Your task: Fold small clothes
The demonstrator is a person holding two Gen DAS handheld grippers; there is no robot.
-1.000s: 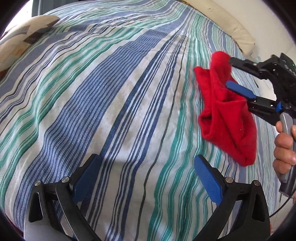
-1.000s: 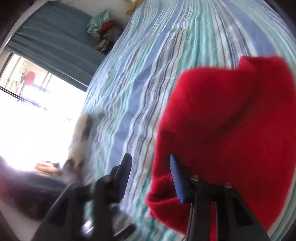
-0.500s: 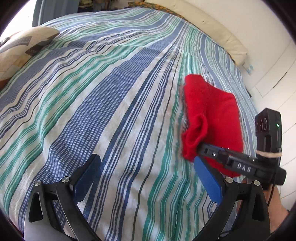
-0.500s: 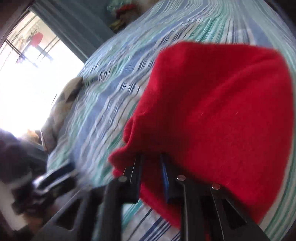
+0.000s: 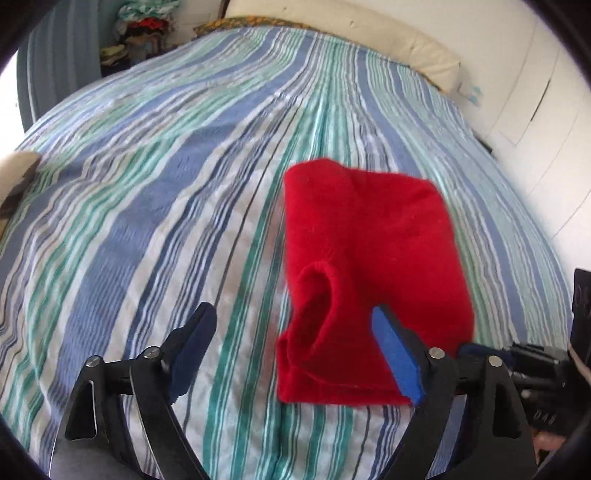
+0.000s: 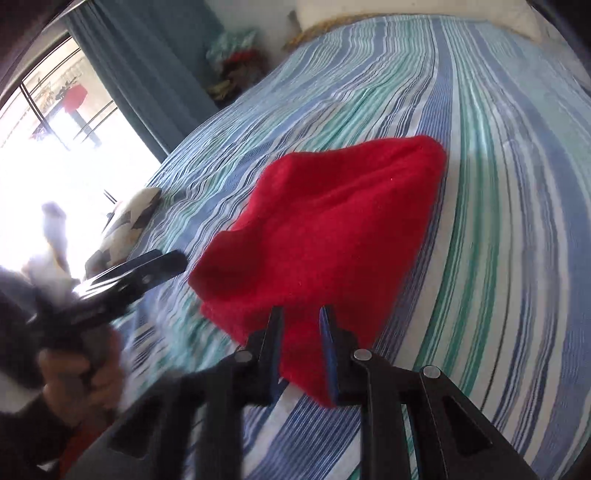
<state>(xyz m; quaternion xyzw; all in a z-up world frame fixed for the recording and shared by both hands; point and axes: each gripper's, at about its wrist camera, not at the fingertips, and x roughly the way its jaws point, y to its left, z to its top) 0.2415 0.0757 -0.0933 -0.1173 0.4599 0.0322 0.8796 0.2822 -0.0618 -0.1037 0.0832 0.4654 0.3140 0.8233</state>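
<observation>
A small red knit garment (image 5: pixel 369 251) lies folded on the striped bedspread (image 5: pixel 166 192), a sleeve opening curled up at its near left corner. My left gripper (image 5: pixel 295 347) hovers low over that corner. Its jaws are closing, with the cloth between them but clear of the blue pads. My right gripper (image 6: pixel 301 332) is shut on the garment's (image 6: pixel 325 229) near edge, red cloth pinched between its narrow jaws. The left gripper's finger (image 6: pixel 147 269) and the hand holding it show blurred at the left of the right wrist view. The right gripper's body (image 5: pixel 524 358) sits at the left wrist view's right edge.
A patterned pillow (image 6: pixel 125 221) lies at the bed's left side. A pile of clothes (image 5: pixel 140 29) stands beyond the far corner. A cream headboard cushion (image 5: pixel 369 33) runs along the far end. White cupboard doors (image 5: pixel 535 110) are at the right, with a blue curtain (image 6: pixel 147 74) and a bright window at the left.
The red garment, first held up by the right gripper, now lies flat on the bed. The right jaws closed on its near edge. The left gripper swung over to it and narrowed.
</observation>
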